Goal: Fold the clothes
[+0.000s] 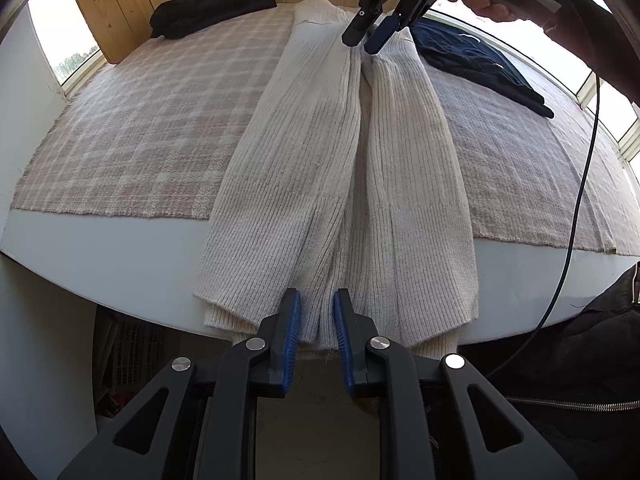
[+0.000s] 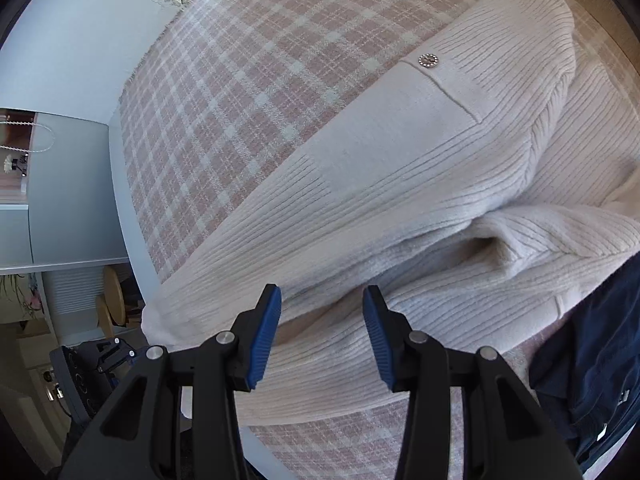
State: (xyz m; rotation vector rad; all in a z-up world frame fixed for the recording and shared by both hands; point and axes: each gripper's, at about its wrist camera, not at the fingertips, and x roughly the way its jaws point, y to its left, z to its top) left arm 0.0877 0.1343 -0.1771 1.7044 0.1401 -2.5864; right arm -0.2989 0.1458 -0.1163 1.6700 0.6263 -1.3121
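Note:
A cream ribbed cardigan lies lengthwise on a pink plaid blanket, both front halves folded in to the middle. Its hem reaches past the white table's front edge. My left gripper hovers right over that hem, blue pads a narrow gap apart and not pressing the knit. At the far collar end a hand holds my right gripper just above the cloth. In the right wrist view the right gripper stands open over the cardigan, nothing between its pads, with a pocket button beyond.
A black garment lies at the blanket's far left by a wooden board. A navy garment sits right of the cardigan, also close to the right gripper. A cable hangs on the right.

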